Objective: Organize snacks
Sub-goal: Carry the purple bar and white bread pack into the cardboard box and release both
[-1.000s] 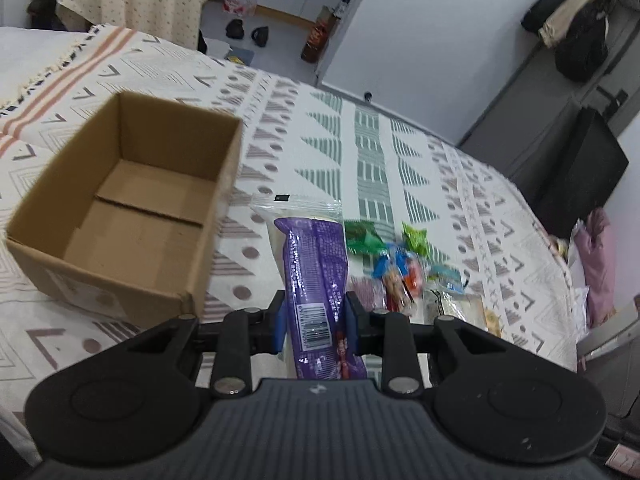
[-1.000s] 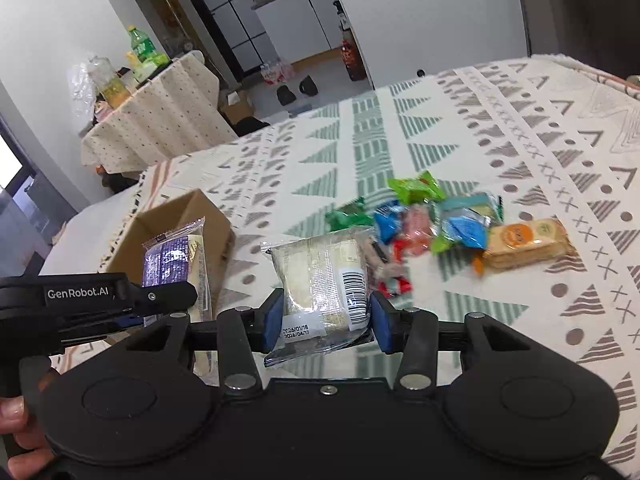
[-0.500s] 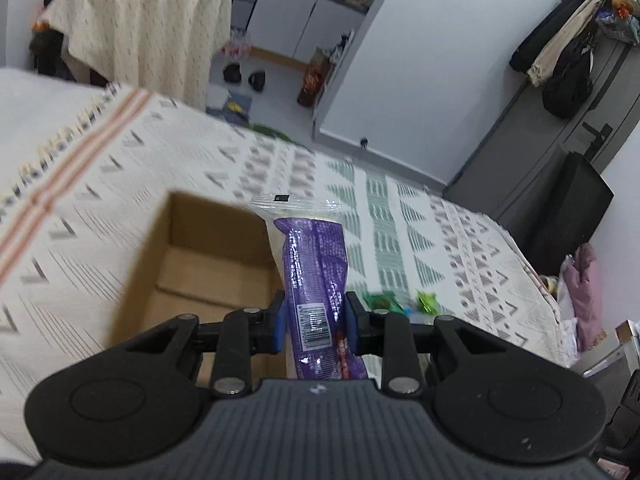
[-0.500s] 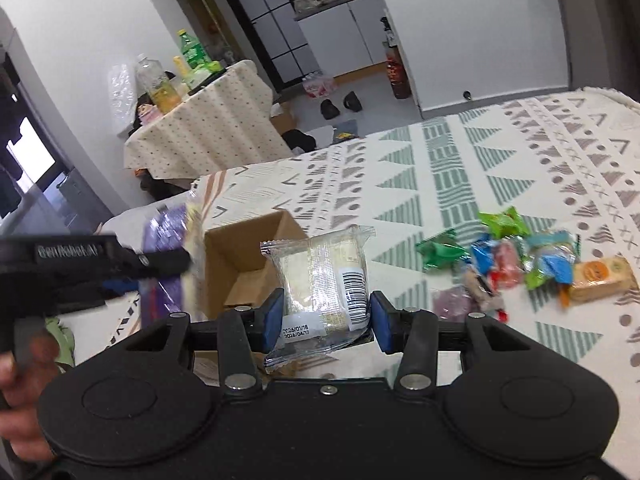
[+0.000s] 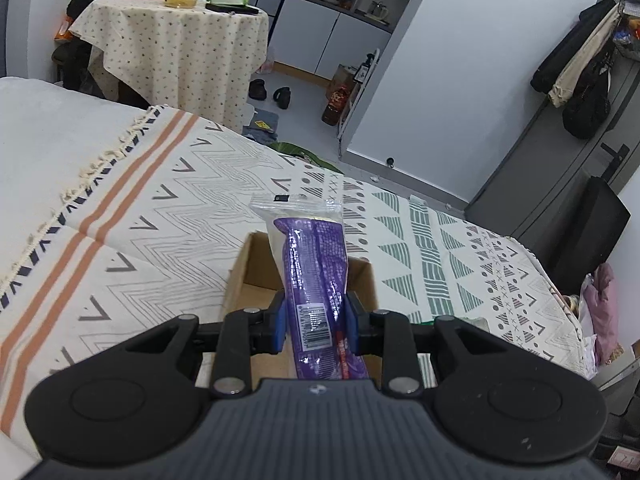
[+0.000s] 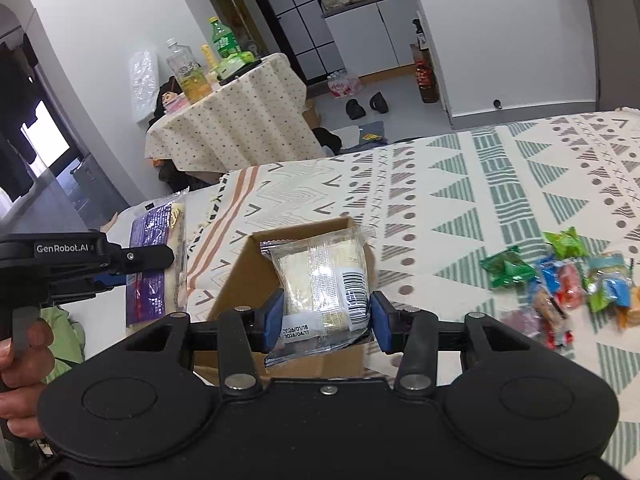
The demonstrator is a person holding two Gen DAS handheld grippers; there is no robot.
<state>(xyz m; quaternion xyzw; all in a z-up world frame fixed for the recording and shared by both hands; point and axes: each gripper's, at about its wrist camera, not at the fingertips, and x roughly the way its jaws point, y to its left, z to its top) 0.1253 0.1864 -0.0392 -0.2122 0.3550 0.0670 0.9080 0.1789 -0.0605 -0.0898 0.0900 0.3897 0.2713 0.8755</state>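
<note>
Left gripper (image 5: pixel 316 326) fingers clamped on purple snack pack (image 5: pixel 316 276), right gripper (image 6: pixel 326 322) pinching clear cracker pack (image 6: pixel 320 280); both held above cardboard box (image 6: pixel 240 280) for dropping in; loose snacks (image 6: pixel 560 280) wait on bed

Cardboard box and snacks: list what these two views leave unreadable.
- Cardboard box floor: left wrist view, hidden by the purple packet and left gripper.
- Box contents: right wrist view, blocked by the clear packet in the right gripper.
- Candy pile: blurred, labels unreadable.
</note>
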